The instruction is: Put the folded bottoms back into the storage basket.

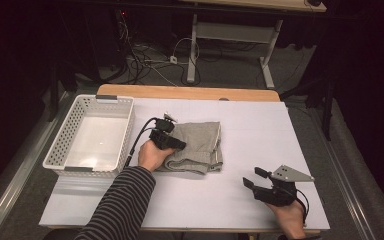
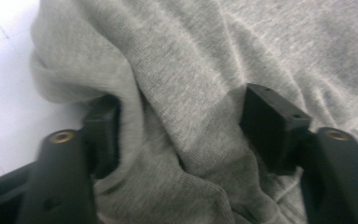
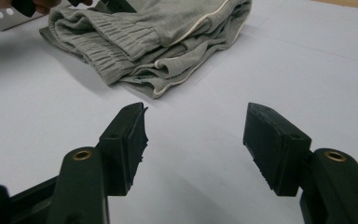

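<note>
The folded grey garment [image 1: 202,142] is laid near the middle of the white tabletop [image 1: 260,125]. A white plastic basket [image 1: 60,145] is found at 9 o'clock from it, with nothing seen inside. The left tongs [image 1: 180,145] are set on the garment's near left corner. In the left gripper view a thick fold of the soft cloth [image 2: 261,46] is bunched up between the left tongs [image 2: 182,126], and both black pads are pressed into it, so the cloth is being pinched. The right tongs [image 1: 255,178] are held at 4 o'clock from the garment, well apart from it. In the right gripper view the right tongs [image 3: 196,140] are spread wide with nothing between them, just above the bare tabletop, and the garment [image 3: 158,32] is seen at 11 o'clock.

The step in hand is judged to be a pick-up of the garment, likely for the basket. To do it well, all the layers of the fold should be caught, not just the top one, or the garment may fall open when it is lifted. The pinch should be kept firm and the lift made slowly. The far side could be held by the right tongs so the neat fold is kept
</note>
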